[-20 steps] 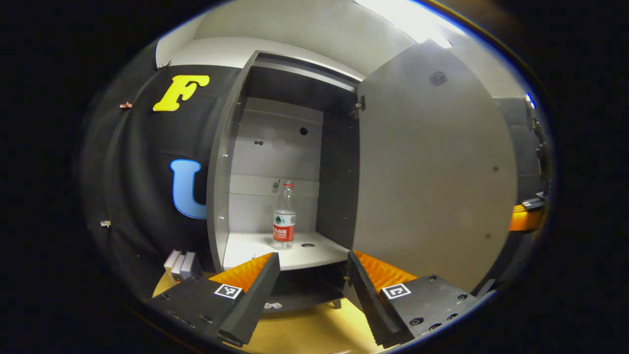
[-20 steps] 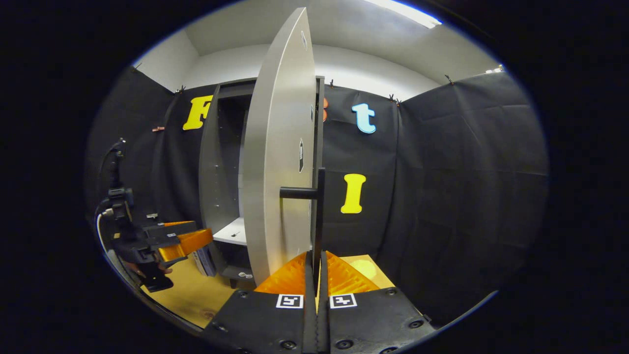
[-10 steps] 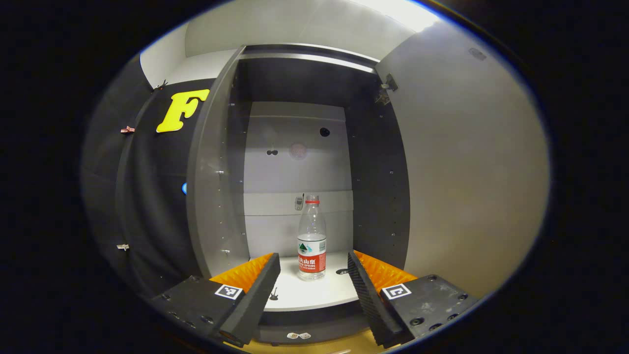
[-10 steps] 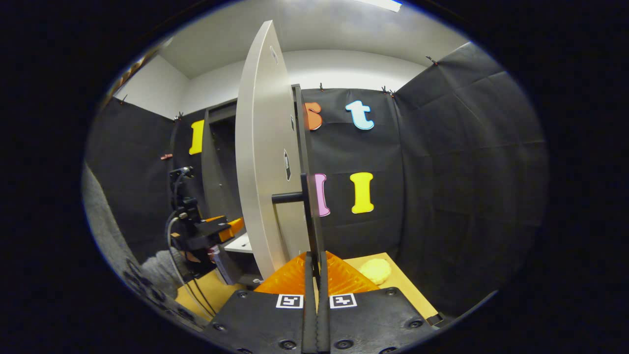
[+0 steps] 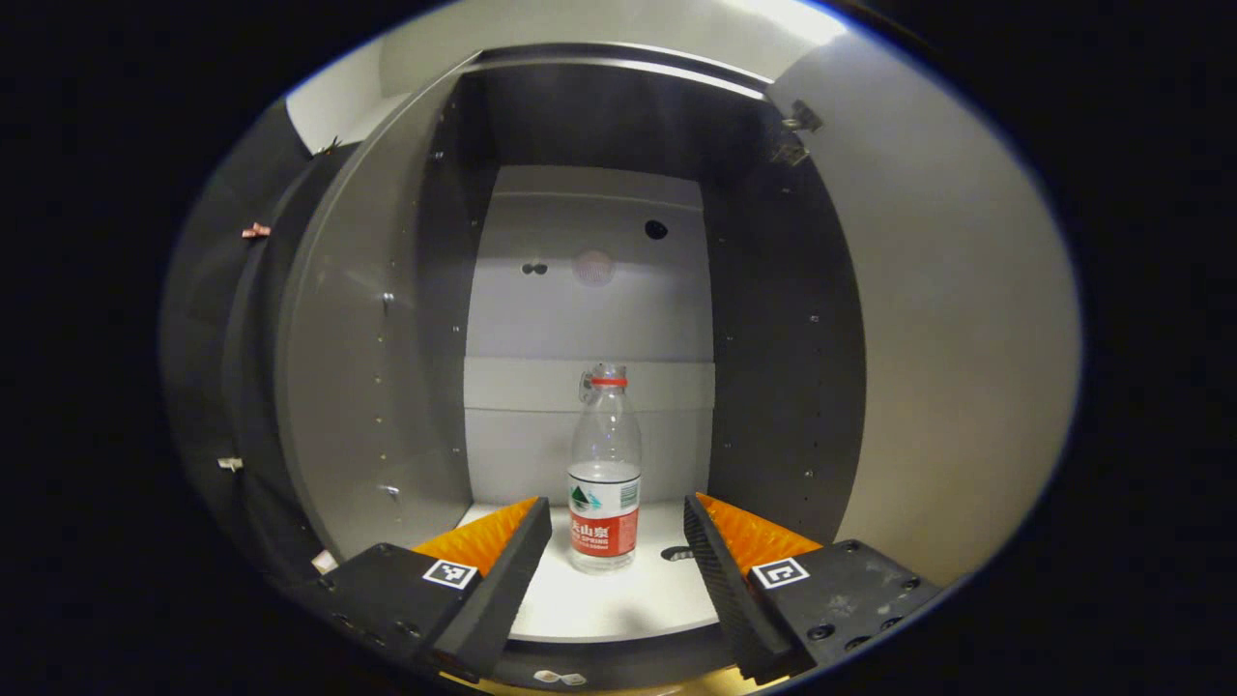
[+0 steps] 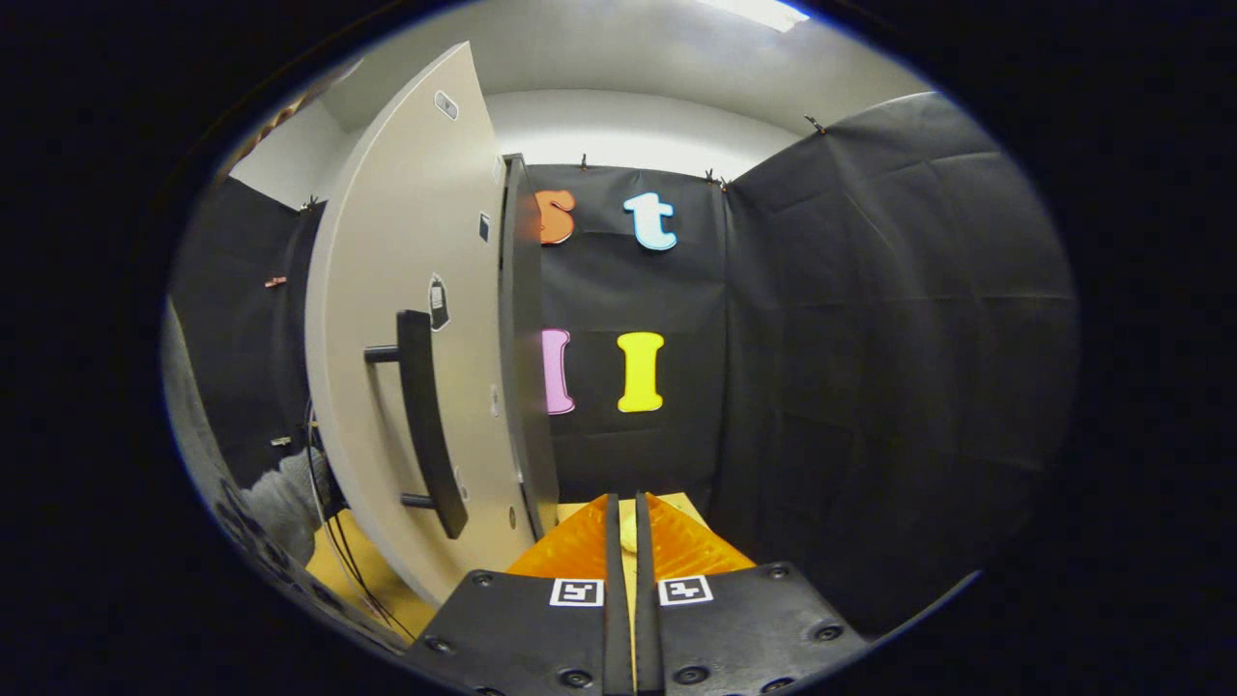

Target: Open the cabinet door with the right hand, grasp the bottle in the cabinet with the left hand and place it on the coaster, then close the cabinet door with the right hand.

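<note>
Both left gripper (image 5: 617, 522) fingers spread, level, facing bottle (image 5: 604, 469)

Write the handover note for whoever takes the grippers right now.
Left gripper: open, aimed at the bottle, not yet around it.
Right gripper: shut on nothing, clear of the door handle.
Bottle stands upright on the cabinet shelf. Cabinet door is wide open.
Done: door opened.
Left: grasp the bottle, set it on the coaster, close the door.
</note>
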`<move>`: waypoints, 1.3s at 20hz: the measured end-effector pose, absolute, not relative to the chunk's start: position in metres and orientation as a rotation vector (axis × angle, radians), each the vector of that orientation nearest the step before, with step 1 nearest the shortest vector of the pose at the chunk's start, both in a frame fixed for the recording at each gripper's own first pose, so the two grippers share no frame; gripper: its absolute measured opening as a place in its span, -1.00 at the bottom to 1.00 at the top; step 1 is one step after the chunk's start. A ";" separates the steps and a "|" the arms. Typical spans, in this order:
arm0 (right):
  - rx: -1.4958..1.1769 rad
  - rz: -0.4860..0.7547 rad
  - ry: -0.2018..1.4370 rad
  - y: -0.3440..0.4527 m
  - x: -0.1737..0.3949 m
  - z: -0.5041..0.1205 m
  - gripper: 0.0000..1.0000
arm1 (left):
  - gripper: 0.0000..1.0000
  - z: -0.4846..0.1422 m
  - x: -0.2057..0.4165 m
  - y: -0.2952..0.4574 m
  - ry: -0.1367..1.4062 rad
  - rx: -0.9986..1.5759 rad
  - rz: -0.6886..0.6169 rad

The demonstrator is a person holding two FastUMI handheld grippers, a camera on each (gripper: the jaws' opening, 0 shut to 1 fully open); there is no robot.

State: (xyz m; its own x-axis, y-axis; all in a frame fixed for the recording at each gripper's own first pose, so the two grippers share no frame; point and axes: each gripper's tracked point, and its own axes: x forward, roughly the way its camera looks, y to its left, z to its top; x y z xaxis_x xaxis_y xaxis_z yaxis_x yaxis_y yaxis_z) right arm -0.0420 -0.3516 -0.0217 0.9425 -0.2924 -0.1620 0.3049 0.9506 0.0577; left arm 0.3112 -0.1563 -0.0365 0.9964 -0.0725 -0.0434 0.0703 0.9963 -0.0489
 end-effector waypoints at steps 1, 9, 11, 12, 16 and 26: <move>0.076 -0.338 0.148 -0.360 -0.035 -0.027 -0.64 | 0.76 -0.038 0.320 -0.153 0.049 -0.046 -0.062; -0.032 -0.501 0.168 -0.414 -0.012 -0.040 0.86 | 0.83 -0.059 0.379 -0.150 0.083 -0.010 -0.082; -0.042 -0.496 0.162 -0.417 -0.004 -0.040 0.87 | 0.83 -0.059 0.391 -0.152 0.073 0.013 -0.087; -0.041 -0.499 0.158 -0.419 -0.001 -0.039 0.88 | 0.83 -0.062 0.396 -0.156 0.077 0.006 -0.095; -0.025 -0.517 0.130 -0.431 0.012 -0.033 0.89 | 0.84 -0.063 0.418 -0.156 0.099 -0.045 -0.099; -0.044 -0.503 0.138 -0.401 -0.004 -0.025 0.90 | 0.60 -0.036 0.370 -0.151 0.092 -0.089 -0.190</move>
State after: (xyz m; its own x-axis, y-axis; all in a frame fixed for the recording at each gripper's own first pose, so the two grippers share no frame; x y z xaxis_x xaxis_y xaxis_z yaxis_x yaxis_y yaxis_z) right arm -0.0040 -0.4013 -0.0249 0.8668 -0.4837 -0.1210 0.4778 0.8752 -0.0759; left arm 0.3700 -0.1514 -0.0356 0.9779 -0.1920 -0.0831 0.1838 0.9781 -0.0973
